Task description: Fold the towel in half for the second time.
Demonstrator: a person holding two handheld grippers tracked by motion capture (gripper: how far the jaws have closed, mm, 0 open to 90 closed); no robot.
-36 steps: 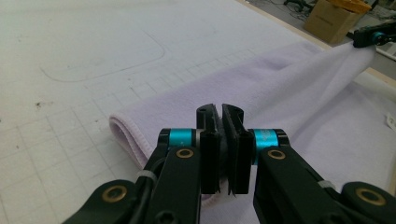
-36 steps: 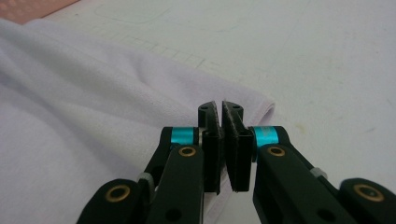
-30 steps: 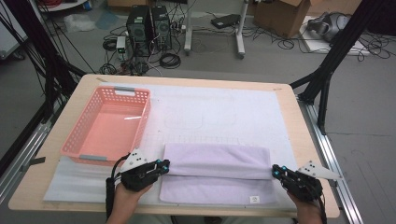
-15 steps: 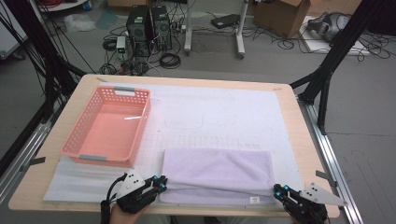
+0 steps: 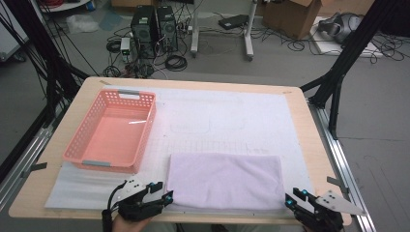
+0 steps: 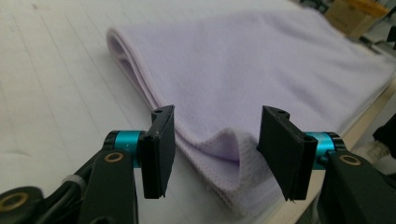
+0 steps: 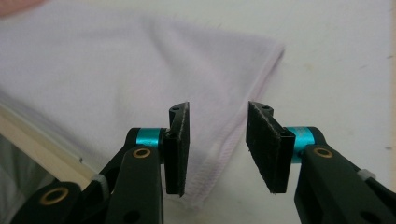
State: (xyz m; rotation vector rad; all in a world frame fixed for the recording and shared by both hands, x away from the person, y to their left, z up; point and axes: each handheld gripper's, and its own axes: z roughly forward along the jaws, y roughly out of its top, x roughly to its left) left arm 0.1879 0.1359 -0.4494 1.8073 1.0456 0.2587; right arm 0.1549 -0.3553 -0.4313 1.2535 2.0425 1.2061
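The purple towel lies folded flat on the table, between the two grippers. The left gripper is at its near left corner, the right gripper at its near right corner. Both have just been opening and hold nothing. A pink basket sits beyond the left gripper.

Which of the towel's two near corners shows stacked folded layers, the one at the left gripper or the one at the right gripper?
The corner at the left gripper: there the lilac towel shows several stacked layers, while the corner at the right gripper lies flat with one stitched hem.
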